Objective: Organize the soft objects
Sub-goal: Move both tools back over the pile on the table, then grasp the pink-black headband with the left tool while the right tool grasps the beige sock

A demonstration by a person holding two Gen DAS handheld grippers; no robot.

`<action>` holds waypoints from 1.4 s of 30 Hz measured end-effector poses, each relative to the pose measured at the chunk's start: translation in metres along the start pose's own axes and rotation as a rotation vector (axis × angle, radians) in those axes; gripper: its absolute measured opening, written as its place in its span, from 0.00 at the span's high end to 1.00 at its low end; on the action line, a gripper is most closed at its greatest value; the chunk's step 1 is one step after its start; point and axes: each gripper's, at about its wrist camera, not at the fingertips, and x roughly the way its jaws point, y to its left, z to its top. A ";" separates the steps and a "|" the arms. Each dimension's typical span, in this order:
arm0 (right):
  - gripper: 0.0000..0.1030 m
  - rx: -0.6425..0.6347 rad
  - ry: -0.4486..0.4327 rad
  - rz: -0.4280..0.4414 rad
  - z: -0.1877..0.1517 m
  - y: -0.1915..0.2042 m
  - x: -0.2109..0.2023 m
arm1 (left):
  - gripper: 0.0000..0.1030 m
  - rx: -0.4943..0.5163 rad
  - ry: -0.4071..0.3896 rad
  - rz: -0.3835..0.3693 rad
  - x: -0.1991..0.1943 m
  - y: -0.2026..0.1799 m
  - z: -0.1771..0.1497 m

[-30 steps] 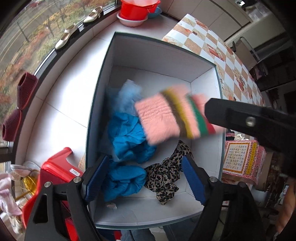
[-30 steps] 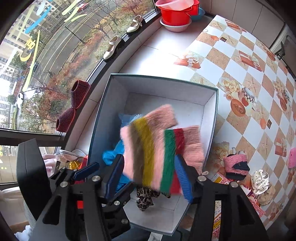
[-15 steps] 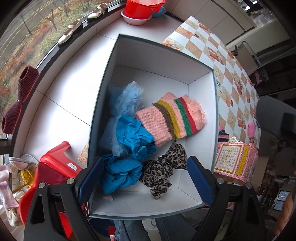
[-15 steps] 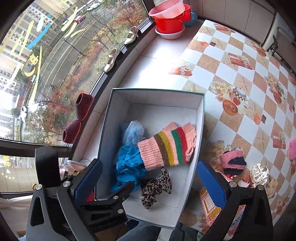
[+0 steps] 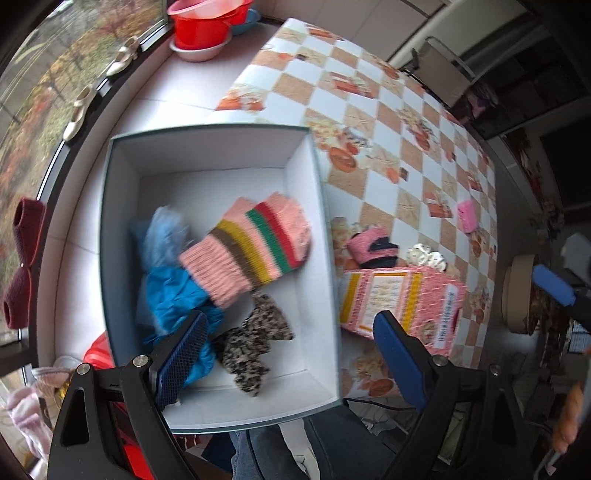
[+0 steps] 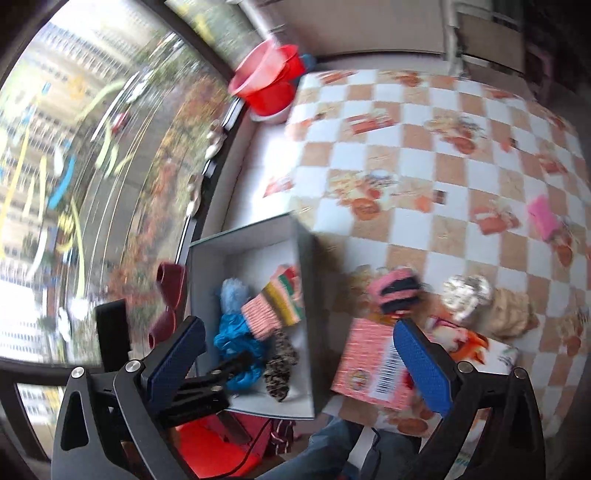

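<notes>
Nearest the left wrist camera, the left hand-held gripper [image 5: 288, 354] stands wide with nothing between its blue pads, poised over the near end of an open white box [image 5: 122, 177]. Seen from the right wrist camera, the right hand-held gripper [image 6: 299, 354] is spread as wide as it goes, its jaws having just been opening, and nothing is held between them; that view is blurred. Below both, a person's legs in jeans [image 5: 295, 450] show at the bottom edge. Inside the box, a leopard-print cloth [image 5: 255, 343] lies nearest, touching a crumpled bright blue cloth [image 5: 173, 295] on its left. On top of the blue cloth rests the striped pink knitted piece [image 5: 255, 247], with brown, yellow, green and red bands, lying tilted across the middle of the box. Beside it, toward the left wall, sits a pale blue fluffy item [image 5: 164, 236]. Right of the box, on the table [image 5: 388, 177] with its checkered orange-and-white cloth, lies a pink printed carton [image 5: 402, 302]. Just past it are a pink-and-dark knitted item [image 5: 373, 247] and a white lacy thing [image 5: 428, 254], with a small pink object [image 5: 467, 216] farther out. At the far end stand stacked red basins [image 5: 207, 26], and pale shoes [image 5: 77, 114] sit along the window ledge.
</notes>
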 end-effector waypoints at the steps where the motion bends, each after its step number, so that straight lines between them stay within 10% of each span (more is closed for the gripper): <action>1: 0.00 0.054 -0.014 -0.016 -0.001 -0.023 -0.006 | 0.10 0.018 0.005 -0.003 0.001 -0.009 0.004; 18: 0.00 0.524 0.099 -0.165 -0.035 -0.255 0.028 | 0.10 0.124 0.302 0.062 0.098 -0.151 0.098; 42: 0.00 0.301 0.302 -0.173 0.003 -0.284 0.137 | 0.10 -0.011 0.756 0.337 0.262 -0.133 0.108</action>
